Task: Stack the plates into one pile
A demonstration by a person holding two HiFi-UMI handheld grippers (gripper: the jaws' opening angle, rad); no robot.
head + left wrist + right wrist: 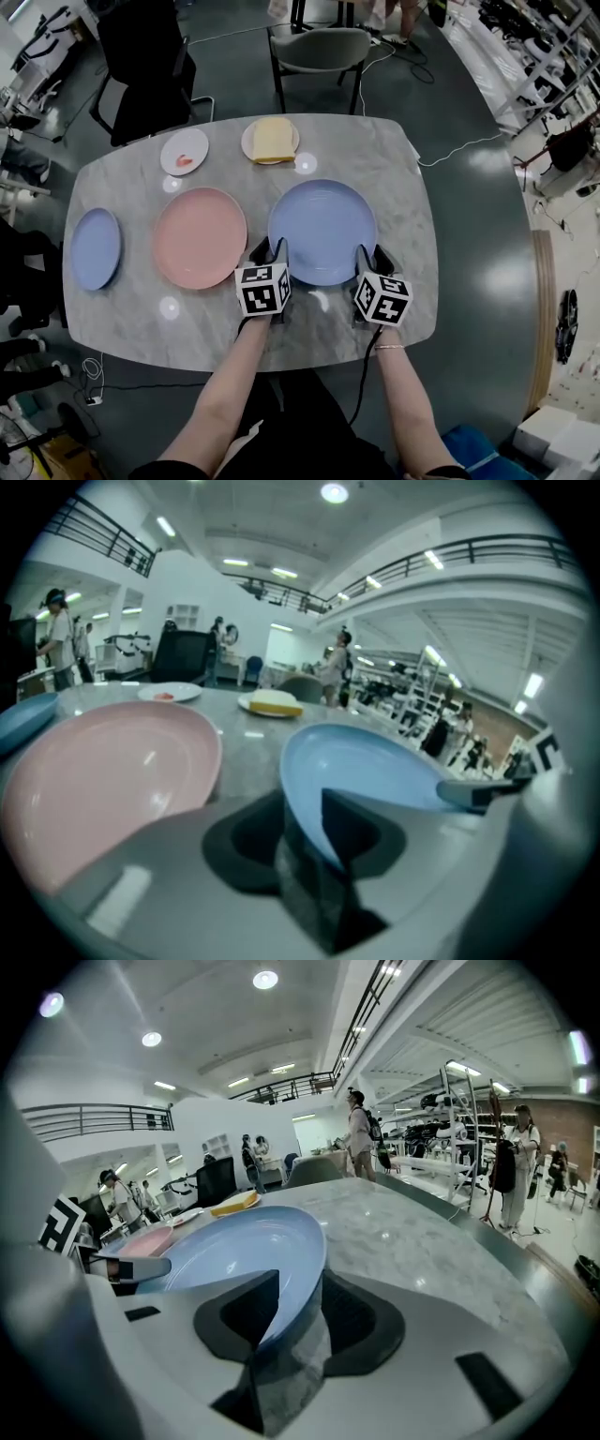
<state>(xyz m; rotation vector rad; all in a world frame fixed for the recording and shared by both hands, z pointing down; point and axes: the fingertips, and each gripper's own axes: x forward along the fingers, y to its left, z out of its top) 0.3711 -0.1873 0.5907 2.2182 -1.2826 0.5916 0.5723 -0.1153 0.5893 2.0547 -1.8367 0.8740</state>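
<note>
A large blue plate (322,230) lies on the marble table (405,178), right of centre. To its left rests a pink plate (200,237), and a smaller blue plate (96,247) lies by the left edge. My left gripper (269,249) is at the large blue plate's near-left rim, and my right gripper (372,255) is at its near-right rim. In the left gripper view the blue plate (366,761) has its rim between the jaws of the left gripper (300,829), which look open. The right gripper view shows the same plate (234,1251) with its rim inside the right gripper (289,1321), also open.
At the table's far side sit a small white plate (185,152) with something red and a plate carrying a yellow slab (271,141). A grey chair (319,49) and a black chair (145,66) stand behind the table. People stand in the background.
</note>
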